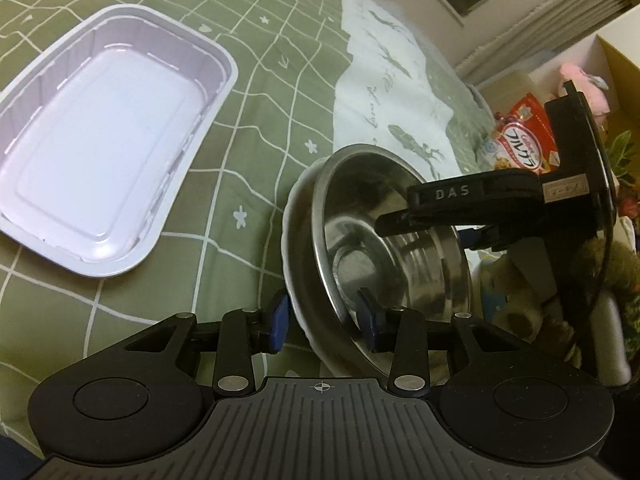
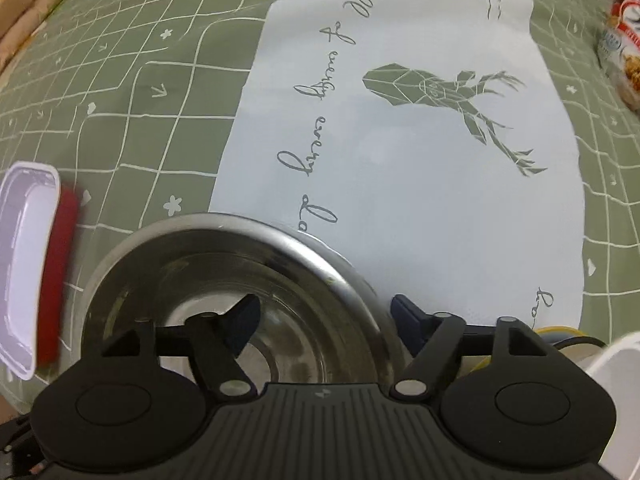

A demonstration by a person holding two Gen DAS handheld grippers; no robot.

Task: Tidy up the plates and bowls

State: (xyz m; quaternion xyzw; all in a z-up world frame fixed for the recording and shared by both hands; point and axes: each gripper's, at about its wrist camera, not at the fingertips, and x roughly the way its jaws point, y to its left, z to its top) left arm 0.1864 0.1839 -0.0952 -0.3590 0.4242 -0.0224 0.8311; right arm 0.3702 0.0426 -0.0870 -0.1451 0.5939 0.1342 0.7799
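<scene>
- The steel bowl [image 1: 384, 240] is the landmark. It sits nested in a white plate [image 1: 298, 280] on the green checked cloth [image 1: 260, 100].
- The bowl is round, shiny and empty, with faint rings on its floor. The plate shows only as a scalloped white edge beside it.
- The left tongs [image 1: 325, 322] straddle the near rims of bowl and plate, one blue pad outside the plate, one inside the bowl. They look open, with gaps at both pads.
- The right tongs [image 2: 324, 320] straddle the bowl's rim on another side, jaws apart and not pressing.
- An empty white tray [image 1: 108, 152] lies well apart from the bowl, on the left tongs' side.
- Both tongs are equally near; closing either should catch a rim.
</scene>
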